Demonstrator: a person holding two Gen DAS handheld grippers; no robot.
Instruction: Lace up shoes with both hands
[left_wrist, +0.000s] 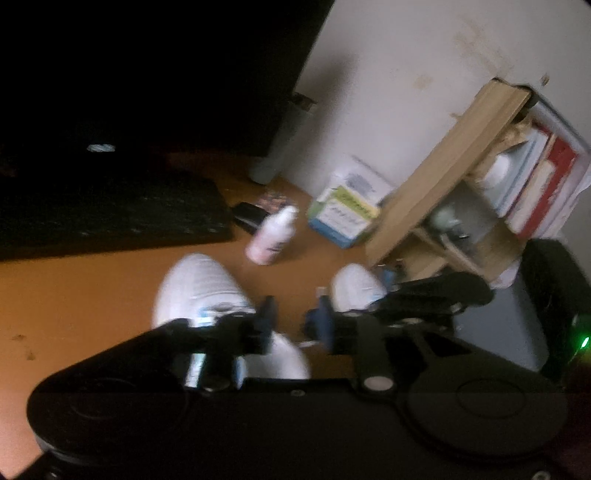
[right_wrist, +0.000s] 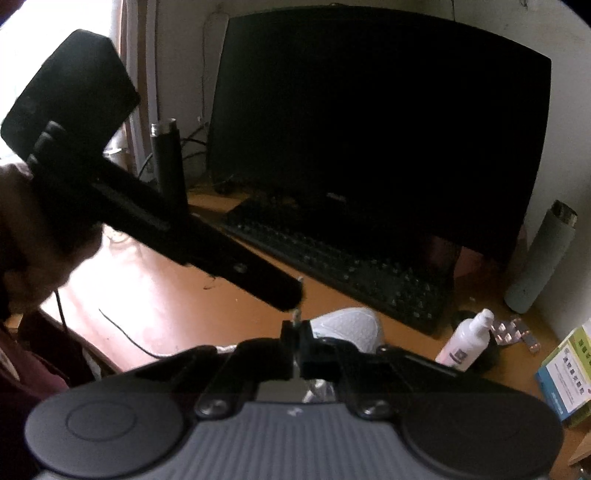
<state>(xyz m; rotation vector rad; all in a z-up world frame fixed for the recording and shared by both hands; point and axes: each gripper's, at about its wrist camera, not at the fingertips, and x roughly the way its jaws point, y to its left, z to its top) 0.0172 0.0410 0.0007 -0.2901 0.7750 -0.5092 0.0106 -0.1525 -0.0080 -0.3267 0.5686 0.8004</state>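
Shoes: 2 in left view, white, on the desk (left_wrist: 92, 302). Nearer shoe (left_wrist: 207, 291) toe up-left, partly under the gripper's left finger; 2nd shoe (left_wrist: 354, 286) to the right, toe only. Right view shows 1 shoe (right_wrist: 351, 326), just beyond the fingertips.
Lace: 1 thin pale end (right_wrist: 298, 314), standing up from the right gripper's tip; blurred, so lace vs. aglet unclear.
L gripper (left_wrist: 295, 323): fingers apart, gap between blue pads, nothing pressed; white shoe fabric seen through the gap. In right view its black body crosses from upper left, 1 hand (right_wrist: 33, 236) on it.
R gripper (right_wrist: 297, 339): fingers together, pinched on lace.
Monitor (right_wrist: 369, 122): 1, black, off, at back of desk.
Keyboard (right_wrist: 347, 266): 1, black, in front of monitor.
Flasks: 2. Dark flask (right_wrist: 168, 162) left of monitor; grey flask (right_wrist: 541, 254) right of it.
Spray bottle (right_wrist: 467, 343): 1, white, w/ pinkish label, right of shoe.
Box (right_wrist: 565, 369): 1, green/blue/white print, far right edge.
Blister packs (right_wrist: 513, 330): small cluster near bottle, count unclear.
Shelf (left_wrist: 454, 177): 1, wooden, w/ books & odd items; left view only, by the wall.
Cable (right_wrist: 125, 332): 1, thin, dark, on desk at left.
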